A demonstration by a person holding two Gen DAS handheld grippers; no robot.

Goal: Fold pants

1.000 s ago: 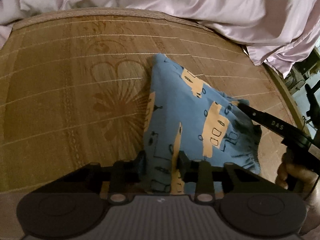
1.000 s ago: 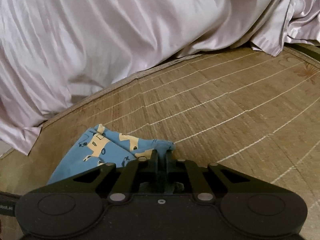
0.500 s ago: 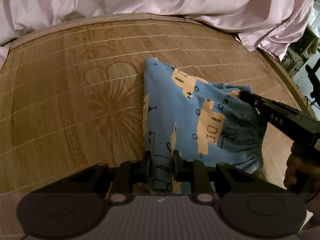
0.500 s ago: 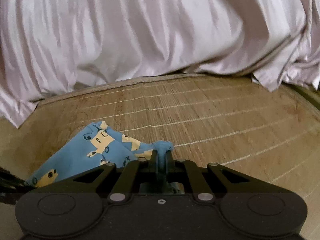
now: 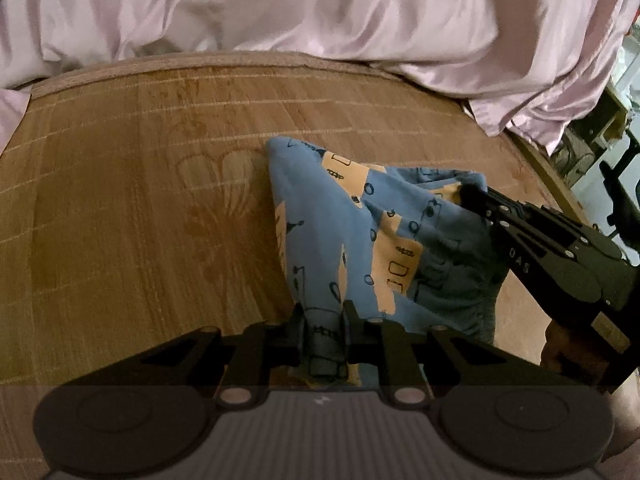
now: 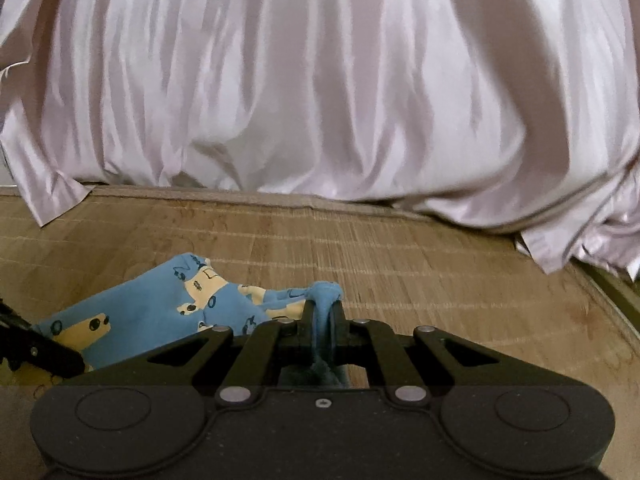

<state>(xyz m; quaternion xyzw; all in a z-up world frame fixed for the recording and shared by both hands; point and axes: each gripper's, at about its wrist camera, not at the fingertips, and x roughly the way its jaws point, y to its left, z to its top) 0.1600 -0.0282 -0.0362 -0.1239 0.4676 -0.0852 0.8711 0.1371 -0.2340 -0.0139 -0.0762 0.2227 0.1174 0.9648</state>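
Pants point(image 5: 360, 240) on bamboo mat point(image 5: 140, 220) — pinched in jaws of both left gripper point(image 5: 323, 316) and "OAS"-marked right gripper point(image 5: 466, 194).

The blue cartoon-print pants point(image 5: 352, 240) lie bunched on the woven bamboo mat point(image 5: 140, 220), toward its right side. The black left gripper point(image 5: 323, 316) clamps their near edge; the black right gripper point(image 6: 322, 312) pinches a corner farther right (each grip shows cloth between the jaws). Behind the mat, the pale satin sheet point(image 6: 320, 80) hangs along its far edge.
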